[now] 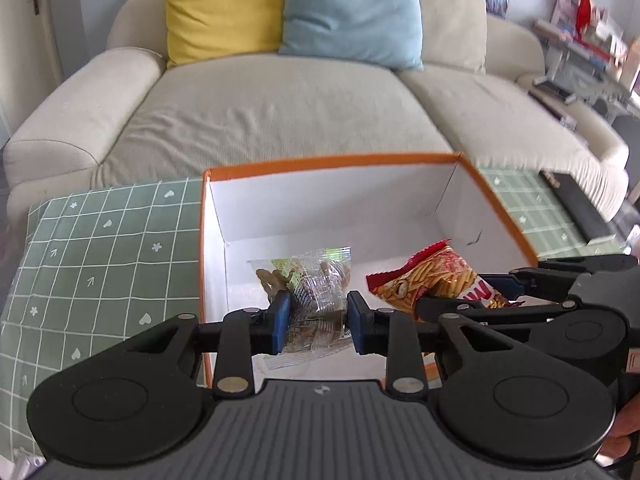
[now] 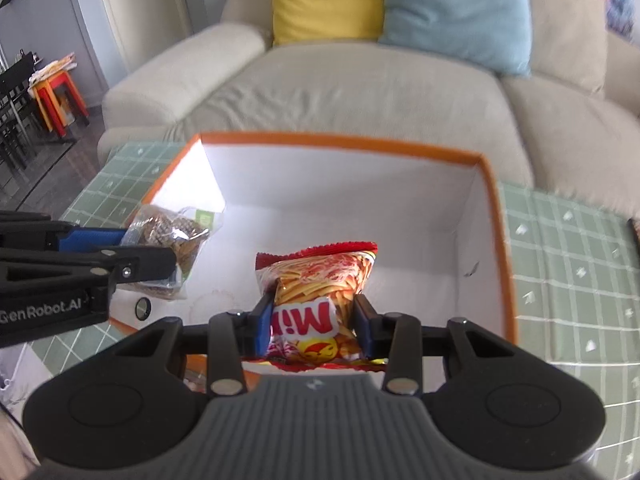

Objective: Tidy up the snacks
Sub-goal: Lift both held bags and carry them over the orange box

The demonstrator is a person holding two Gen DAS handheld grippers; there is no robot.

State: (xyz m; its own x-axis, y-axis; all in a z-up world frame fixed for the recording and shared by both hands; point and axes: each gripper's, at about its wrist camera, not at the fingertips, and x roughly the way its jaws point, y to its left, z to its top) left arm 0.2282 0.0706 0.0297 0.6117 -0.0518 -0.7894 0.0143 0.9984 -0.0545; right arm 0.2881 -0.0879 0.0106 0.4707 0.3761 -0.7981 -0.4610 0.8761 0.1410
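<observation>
An orange-rimmed white box (image 1: 332, 159) (image 2: 340, 139) stands on a green checked tablecloth. My left gripper (image 1: 319, 322) is shut on a clear bag of brown snacks (image 1: 312, 284), held over the box's left side; the bag also shows in the right wrist view (image 2: 172, 232). My right gripper (image 2: 314, 326) is shut on a red and yellow snack bag (image 2: 320, 280), held over the box's middle. That bag also shows in the left wrist view (image 1: 432, 280), with the right gripper's body beside it.
The green checked tablecloth (image 1: 100, 248) (image 2: 568, 264) covers the table around the box. A beige sofa (image 1: 280, 100) with a yellow cushion (image 1: 224, 8) and a light blue cushion (image 1: 352, 12) stands behind. A dark flat object (image 1: 576, 204) lies at the table's right edge.
</observation>
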